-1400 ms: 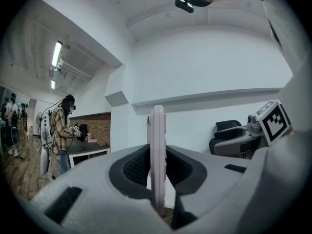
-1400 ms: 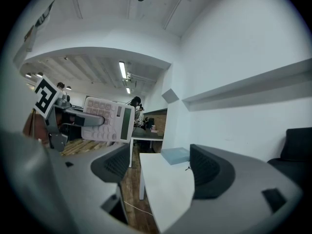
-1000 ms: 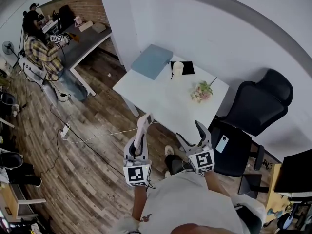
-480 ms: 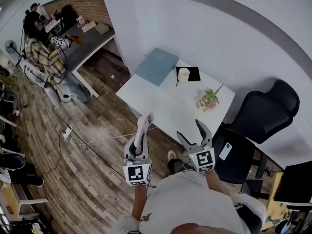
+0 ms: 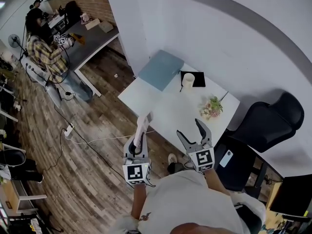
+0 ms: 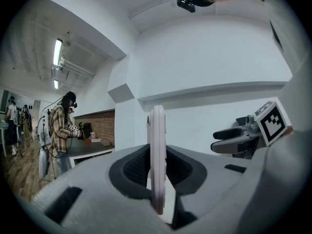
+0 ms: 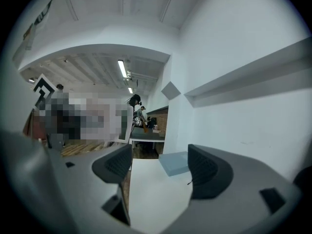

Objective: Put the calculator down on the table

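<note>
Change since the earlier frame: the white surface (image 5: 161, 101) and the black chair (image 5: 265, 123) sit further right and lower in the head view, the surface closer to both grippers.

- Left gripper (image 5: 138, 145): clenched on the calculator (image 5: 143, 126).
- Calculator: pale slab, in the air over the wooden floor (image 5: 97, 169), short of the surface's near edge. Long axis runs forward along the gripper, far end toward the surface. The left gripper view shows it edge-on and upright between the pads.
- Right gripper (image 5: 190, 129): jaws apart, nothing between them.
- Head view only: flowers (image 5: 213, 107), cup (image 5: 188, 79).
- Right gripper view: blue pad (image 7: 175, 162) on the surface, seen between the jaws.
</note>
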Demonstrator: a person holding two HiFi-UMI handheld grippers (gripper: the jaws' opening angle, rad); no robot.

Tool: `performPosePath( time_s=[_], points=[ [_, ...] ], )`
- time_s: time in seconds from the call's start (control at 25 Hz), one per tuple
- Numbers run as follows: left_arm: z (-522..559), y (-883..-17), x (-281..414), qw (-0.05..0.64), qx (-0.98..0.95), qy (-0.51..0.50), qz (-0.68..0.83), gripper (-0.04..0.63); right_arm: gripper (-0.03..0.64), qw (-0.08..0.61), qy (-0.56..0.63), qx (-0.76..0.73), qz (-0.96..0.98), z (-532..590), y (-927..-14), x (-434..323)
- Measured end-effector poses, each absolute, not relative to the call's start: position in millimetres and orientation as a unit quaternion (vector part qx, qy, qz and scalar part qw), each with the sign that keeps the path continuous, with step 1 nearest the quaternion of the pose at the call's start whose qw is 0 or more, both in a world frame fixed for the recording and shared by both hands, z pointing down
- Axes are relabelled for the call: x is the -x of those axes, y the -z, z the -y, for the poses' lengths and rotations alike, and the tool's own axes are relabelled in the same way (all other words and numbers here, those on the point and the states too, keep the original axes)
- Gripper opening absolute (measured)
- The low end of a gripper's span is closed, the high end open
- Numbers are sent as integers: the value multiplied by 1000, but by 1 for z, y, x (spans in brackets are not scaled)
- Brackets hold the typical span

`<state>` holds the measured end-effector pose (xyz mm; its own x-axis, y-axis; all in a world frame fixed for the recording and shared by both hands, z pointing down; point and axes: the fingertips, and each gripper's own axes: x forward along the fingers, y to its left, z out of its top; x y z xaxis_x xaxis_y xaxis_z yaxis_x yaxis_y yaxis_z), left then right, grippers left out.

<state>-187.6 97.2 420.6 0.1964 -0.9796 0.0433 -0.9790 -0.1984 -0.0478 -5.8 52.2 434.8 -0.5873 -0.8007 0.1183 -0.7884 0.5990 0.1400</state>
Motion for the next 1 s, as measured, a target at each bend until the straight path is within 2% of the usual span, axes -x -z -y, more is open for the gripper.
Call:
performPosePath(
  time_s=[1.0],
  points=[
    [-3,-413,167,18,772,51,-634,60,356,77,17,-444,893,42,-430,-10]
  ],
)
